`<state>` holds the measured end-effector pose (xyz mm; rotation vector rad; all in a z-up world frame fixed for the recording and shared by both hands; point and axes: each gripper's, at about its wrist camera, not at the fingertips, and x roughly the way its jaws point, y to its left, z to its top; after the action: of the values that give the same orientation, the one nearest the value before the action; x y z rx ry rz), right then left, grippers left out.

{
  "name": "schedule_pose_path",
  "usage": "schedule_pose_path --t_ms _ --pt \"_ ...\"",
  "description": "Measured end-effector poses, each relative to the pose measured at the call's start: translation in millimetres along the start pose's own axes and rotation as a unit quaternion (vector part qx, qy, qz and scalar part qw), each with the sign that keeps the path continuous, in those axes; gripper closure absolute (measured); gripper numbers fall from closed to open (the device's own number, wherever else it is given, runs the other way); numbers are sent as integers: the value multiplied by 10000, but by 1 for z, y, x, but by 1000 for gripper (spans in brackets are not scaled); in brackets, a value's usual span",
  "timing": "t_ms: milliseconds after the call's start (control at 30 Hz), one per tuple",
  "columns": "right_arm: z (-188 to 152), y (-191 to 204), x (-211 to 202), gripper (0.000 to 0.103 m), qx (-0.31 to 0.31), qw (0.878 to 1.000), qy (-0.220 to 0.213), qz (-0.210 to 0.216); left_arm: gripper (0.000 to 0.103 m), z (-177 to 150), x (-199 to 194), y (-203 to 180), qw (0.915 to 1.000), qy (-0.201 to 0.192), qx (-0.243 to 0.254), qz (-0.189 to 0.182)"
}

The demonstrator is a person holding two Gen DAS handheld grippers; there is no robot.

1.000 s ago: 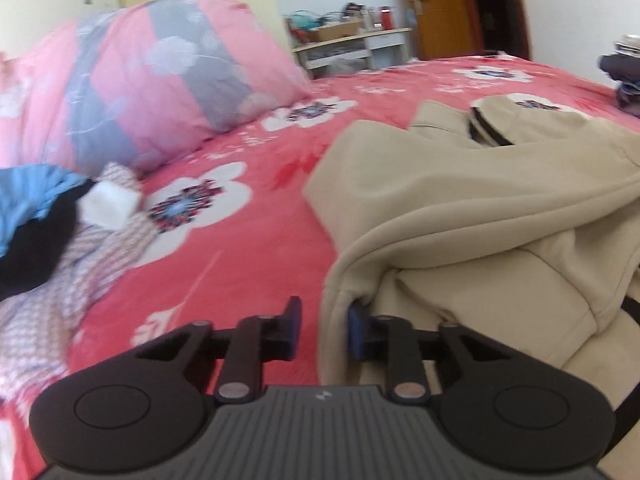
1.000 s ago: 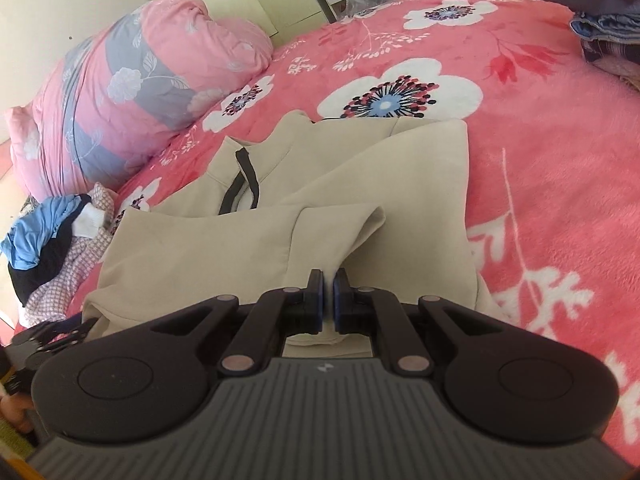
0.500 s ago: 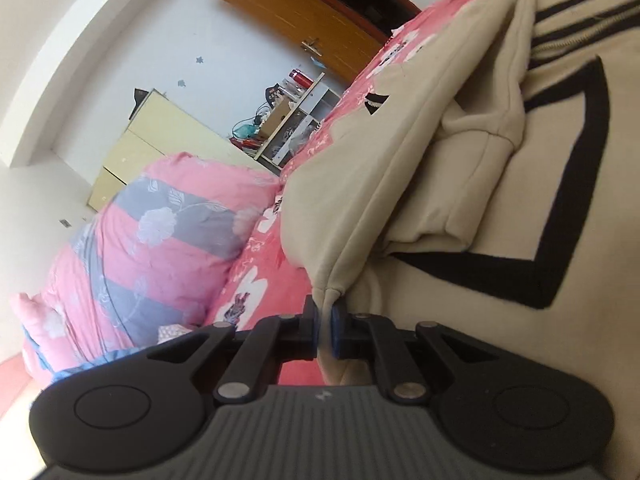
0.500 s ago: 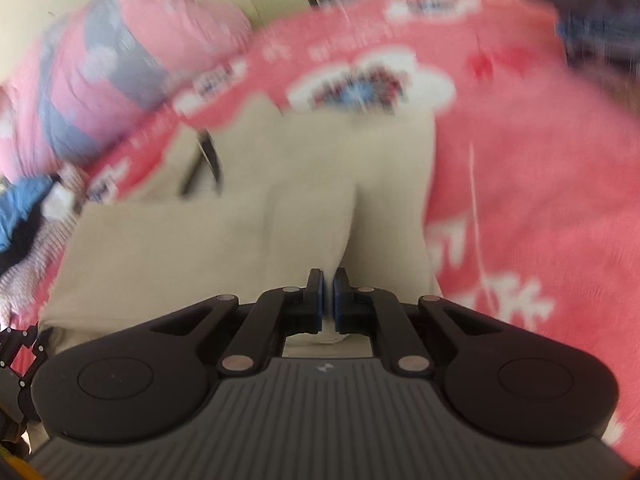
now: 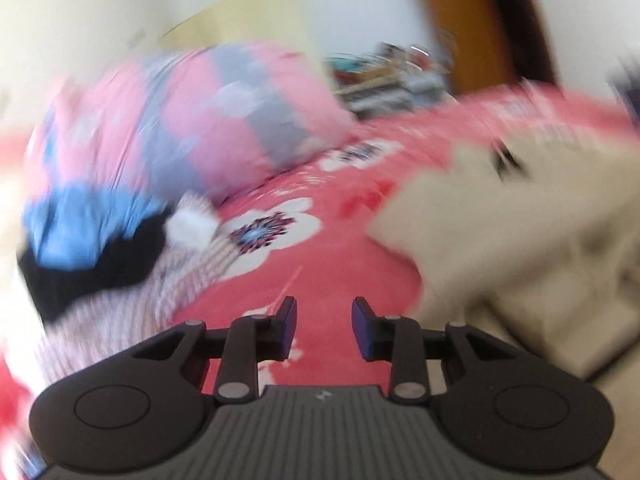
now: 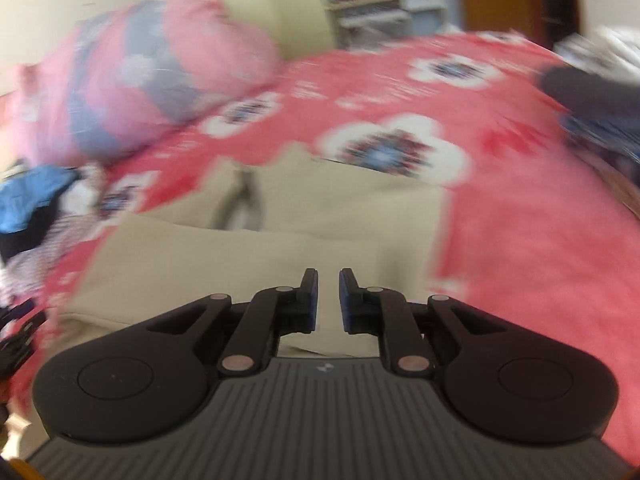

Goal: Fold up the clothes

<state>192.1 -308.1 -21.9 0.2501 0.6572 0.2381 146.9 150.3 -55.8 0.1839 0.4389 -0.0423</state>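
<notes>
Your left hand-held gripper [image 5: 324, 330] and right hand-held gripper [image 6: 328, 300] are both opening, empty, above the beige garment [image 6: 340, 220]; a clothes pile [image 5: 100, 248] lies left

place: home bedroom | cues: bed [image 6: 520, 240], pillow [image 6: 140, 80], wardrobe [image 5: 240, 24]

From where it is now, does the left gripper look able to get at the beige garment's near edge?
Probably yes. The left gripper is opening with nothing between its fingers, over bare red bedspread. The beige garment lies just to its right with nothing in between, though blur hides the exact edge.
</notes>
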Motion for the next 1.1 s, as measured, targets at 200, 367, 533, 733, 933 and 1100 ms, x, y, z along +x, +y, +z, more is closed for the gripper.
schedule_pose_path --t_ms 200,367,533,733,933,1100 --pt "1 69 61 92 -429 9935 241 1024 70 14 26 -16 9912 83 -1099 -734" --pt "-31 68 115 94 -656 9897 935 861 69 -15 63 -43 9881 914 -1063 -630" --pt "3 84 119 91 -776 9879 1252 475 66 -20 60 -28 9835 794 -1432 -763" --pt "61 175 152 81 -1150 9803 1076 1188 66 -28 68 -13 9701 708 -2006 -1165" --pt "74 277 246 74 -1563 9605 2000 1135 64 -31 67 -12 9684 651 -2056 -1249" --pt "72 315 316 70 -1799 9453 2717 105 64 -32 67 -9 9653 625 -2156 -1337"
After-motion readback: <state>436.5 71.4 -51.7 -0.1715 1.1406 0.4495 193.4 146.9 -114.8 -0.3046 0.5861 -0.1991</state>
